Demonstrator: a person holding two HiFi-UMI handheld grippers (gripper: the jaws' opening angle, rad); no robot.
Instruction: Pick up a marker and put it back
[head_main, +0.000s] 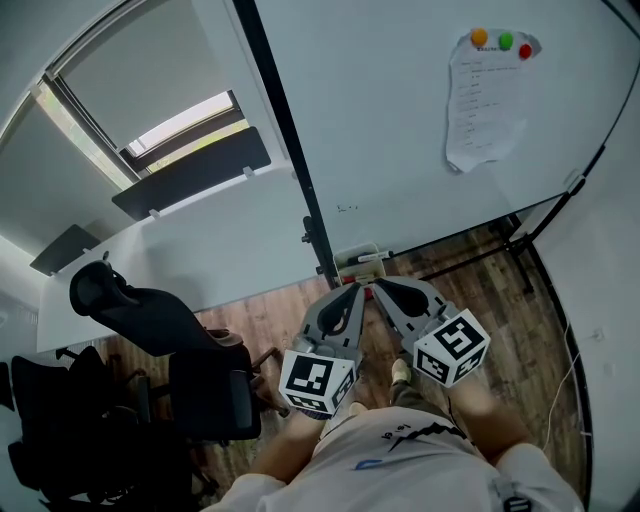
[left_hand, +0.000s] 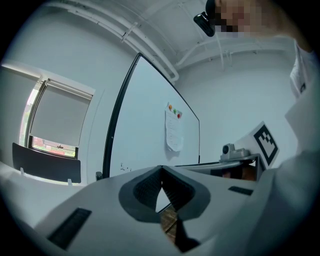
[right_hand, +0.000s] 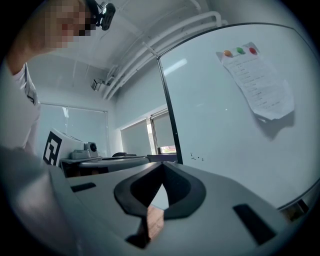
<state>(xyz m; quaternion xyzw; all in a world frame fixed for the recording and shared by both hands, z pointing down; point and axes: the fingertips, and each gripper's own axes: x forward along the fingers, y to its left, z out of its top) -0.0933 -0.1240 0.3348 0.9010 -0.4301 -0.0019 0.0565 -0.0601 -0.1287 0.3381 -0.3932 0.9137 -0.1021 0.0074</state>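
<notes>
Grey fingers (left_hand: 145, 189) on both grippers are pressed together tip to tip, with nothing between them. The left gripper (head_main: 354, 291) and right gripper (head_main: 381, 288) hang side by side, level, just short of the board (head_main: 400, 120). What look like markers (head_main: 366, 257) lie on the ledge (head_main: 345, 262) at the board's foot, beyond the tips; they are too small to count. That fits a marker waiting to be picked up or one already returned. Two risks, as I judge it: shut tips could nudge a round marker off the narrow ledge onto the floor (head_main: 470, 270), or the grippers, so close together, could knock each other.
</notes>
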